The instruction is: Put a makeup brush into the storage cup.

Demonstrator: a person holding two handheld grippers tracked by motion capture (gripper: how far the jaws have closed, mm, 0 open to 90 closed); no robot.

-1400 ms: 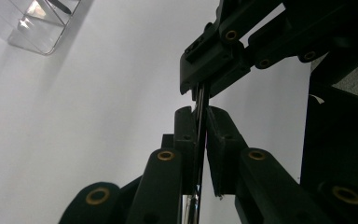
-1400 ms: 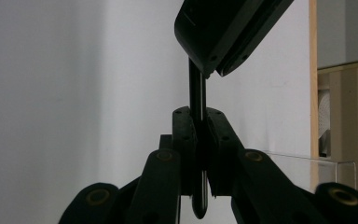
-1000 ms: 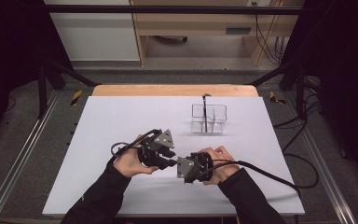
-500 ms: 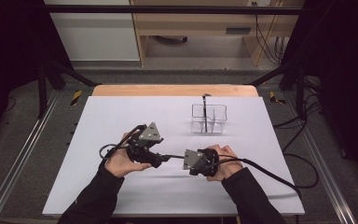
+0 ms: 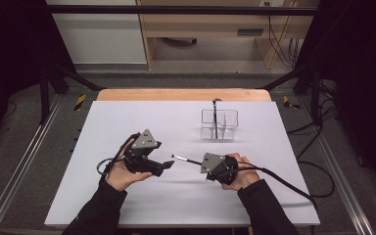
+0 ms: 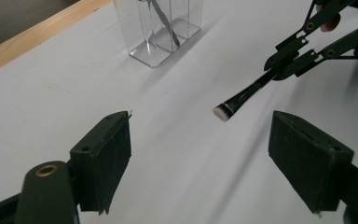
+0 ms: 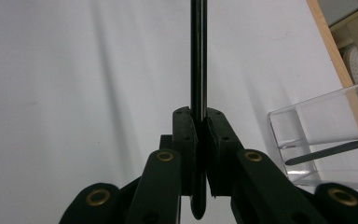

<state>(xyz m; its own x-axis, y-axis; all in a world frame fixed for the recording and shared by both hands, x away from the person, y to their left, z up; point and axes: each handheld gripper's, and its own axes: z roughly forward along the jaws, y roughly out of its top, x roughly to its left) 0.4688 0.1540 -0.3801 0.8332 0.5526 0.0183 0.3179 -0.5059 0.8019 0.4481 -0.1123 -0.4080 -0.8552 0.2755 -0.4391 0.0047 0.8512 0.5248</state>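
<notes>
The right gripper (image 5: 196, 163) is clamping a thin black brush (image 6: 249, 91) by its handle, fingers (image 7: 186, 140) pressed tight on both sides of the shaft w/ the butt end poking out behind them. The brush is sticking out level toward the left gripper (image 5: 168, 165), bristle tip hanging in the air above the white tabletop (image 5: 127, 122), not touching it. The left gripper's fingers (image 6: 105, 158) are standing wide apart, holding nothing, w/ the brush tip sitting just ahead of the gap between them.

Handling, as a judgement: the brush is looking v. light, stiff along the handle, soft only at the short pale bristle end. The handle is smooth, round and narrow, so it's probably inclined to slip or swivel in a loose pinch. Best place to take hold is the bare handle between the bristle band and the right fingers, square across the shaft; grabbing the bristles is likely to splay them. Little force needed.

Count: 2 grippers, 1 brush in hand. 1 clear box (image 5: 219, 124) is standing at the far side of the tabletop, well apart from both hands, divided into compartments – exact no. hard to tell. 1 more dark slim tool (image 5: 215, 117) is leaning upright inside it, reaching past the rim; can't tell if it's another brush.
</notes>
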